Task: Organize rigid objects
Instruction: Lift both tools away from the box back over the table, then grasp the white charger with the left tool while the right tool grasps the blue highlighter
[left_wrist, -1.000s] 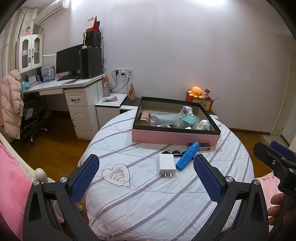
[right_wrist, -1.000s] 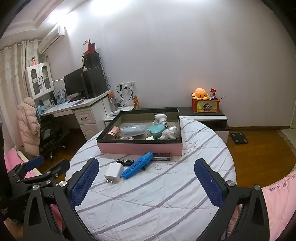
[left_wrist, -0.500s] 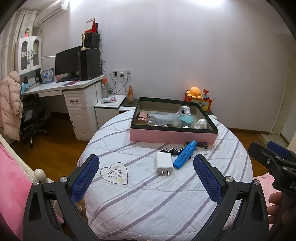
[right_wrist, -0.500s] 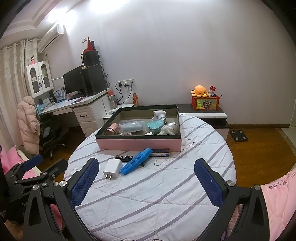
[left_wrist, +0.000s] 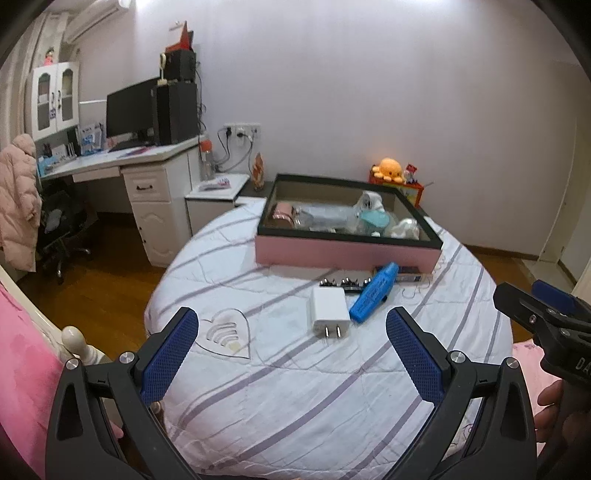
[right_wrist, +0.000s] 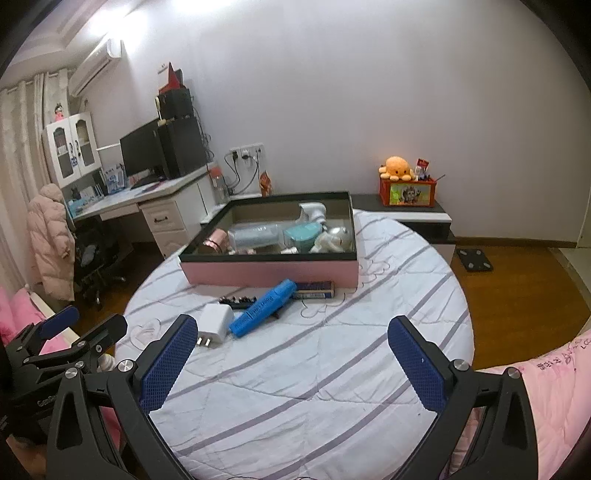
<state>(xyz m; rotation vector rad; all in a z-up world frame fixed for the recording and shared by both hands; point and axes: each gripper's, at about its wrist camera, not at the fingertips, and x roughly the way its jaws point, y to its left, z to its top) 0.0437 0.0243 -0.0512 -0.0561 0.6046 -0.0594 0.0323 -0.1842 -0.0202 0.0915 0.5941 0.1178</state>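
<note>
On the round striped table (left_wrist: 295, 387) lie a white plug charger (left_wrist: 330, 311) (right_wrist: 216, 322), a blue marker-like case (left_wrist: 373, 292) (right_wrist: 263, 308), a black strip of small bits (left_wrist: 341, 284) (right_wrist: 236, 300) and a flat dark box (left_wrist: 410, 270) (right_wrist: 314, 290). Behind them stands a pink tray with a black rim (left_wrist: 347, 253) (right_wrist: 269, 271) holding several items. My left gripper (left_wrist: 291, 350) is open and empty, short of the charger. My right gripper (right_wrist: 291, 354) is open and empty, over the table's near part.
A white desk (left_wrist: 122, 162) with monitor and a chair with a pink coat stand at left. A low cabinet with an orange plush (right_wrist: 397, 168) stands behind the table. Pink bedding (right_wrist: 546, 398) lies at the right, and wooden floor surrounds the table.
Both grippers have moved a little closer to the table and its objects. Both stay open; nothing was picked up.
</note>
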